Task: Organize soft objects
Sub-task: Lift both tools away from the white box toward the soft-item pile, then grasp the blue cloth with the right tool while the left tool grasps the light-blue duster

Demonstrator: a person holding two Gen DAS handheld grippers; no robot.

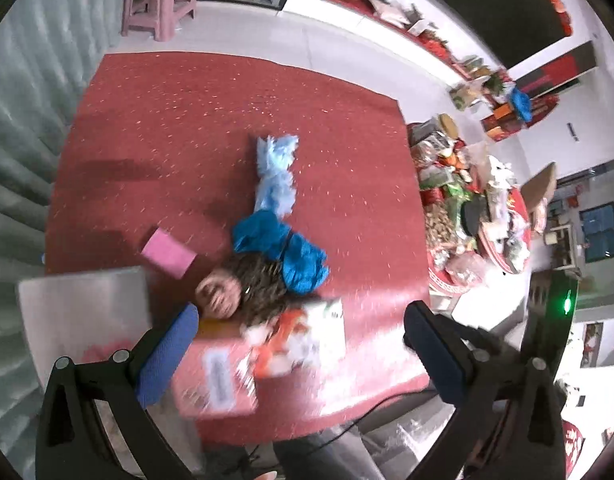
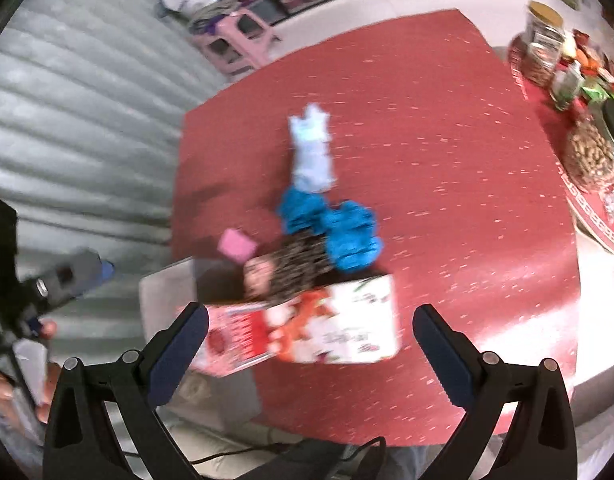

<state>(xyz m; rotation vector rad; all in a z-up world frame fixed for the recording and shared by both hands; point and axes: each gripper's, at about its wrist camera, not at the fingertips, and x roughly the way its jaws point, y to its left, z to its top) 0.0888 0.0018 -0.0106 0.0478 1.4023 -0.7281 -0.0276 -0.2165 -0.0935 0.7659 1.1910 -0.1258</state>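
Table (image 1: 147,120) with a row of soft things down its middle, fluffy cloth (image 1: 275,174) farthest, crumpled cloth (image 1: 285,248) touching its near end, plush toy (image 1: 243,292) next, printed box (image 1: 291,344) nearest, small block (image 1: 169,254) left of the toy, cluttered side table (image 1: 467,216) to the right.

We saw the right gripper (image 2: 307,344) w/ jaws wide apart, nothing btwn the pads, above a red table (image 2: 447,220). Under it sat a printed box (image 2: 339,332), blurred. Behind the box: a dark patterned soft toy (image 2: 291,268), a bright blue cloth (image 2: 343,236), then a pale blue fluffy piece (image 2: 313,152). Pink block (image 2: 237,245) lay left of the toy. The other gripper (image 2: 67,276) showed at far left.
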